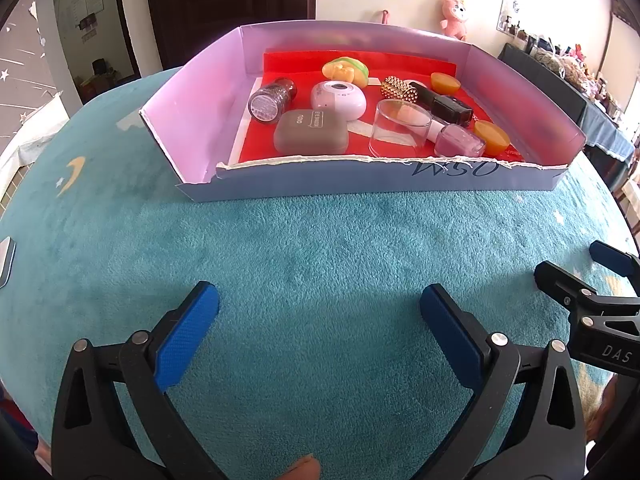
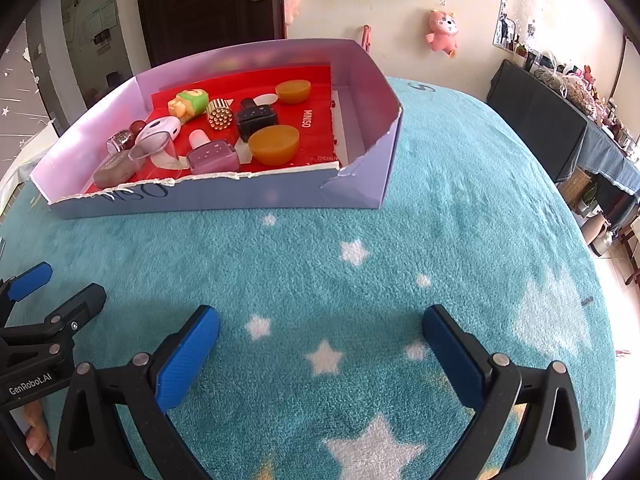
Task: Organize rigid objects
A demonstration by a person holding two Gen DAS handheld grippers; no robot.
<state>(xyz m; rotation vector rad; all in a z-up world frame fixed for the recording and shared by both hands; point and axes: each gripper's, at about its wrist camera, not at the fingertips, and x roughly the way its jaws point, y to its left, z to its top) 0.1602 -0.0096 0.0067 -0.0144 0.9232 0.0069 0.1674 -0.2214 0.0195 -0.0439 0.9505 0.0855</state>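
A shallow lilac cardboard box (image 1: 208, 92) (image 2: 368, 92) with a red liner stands on the teal blanket ahead of both grippers. Inside lie a grey case (image 1: 310, 132), a white oval case (image 1: 338, 100), a clear cup (image 1: 398, 128), a pink nail-polish bottle (image 1: 460, 141) (image 2: 212, 156), a black bottle (image 1: 450, 110) (image 2: 256, 118), a gold studded piece (image 1: 398, 88) (image 2: 219, 114), orange domes (image 1: 492, 136) (image 2: 274, 145), a glitter jar (image 1: 270, 100) and a yellow-green toy (image 1: 345, 71) (image 2: 188, 104). My left gripper (image 1: 320, 304) is open over bare blanket. My right gripper (image 2: 320, 324) is open too, nothing between its fingers.
The teal star-patterned blanket (image 2: 440, 220) covers the round table, whose edge curves away at right. A dark door (image 1: 224, 4), a pink plush toy (image 2: 442, 32) on the wall and a cluttered side table (image 2: 560, 120) lie beyond. A person's fingertip (image 1: 304, 470) shows below.
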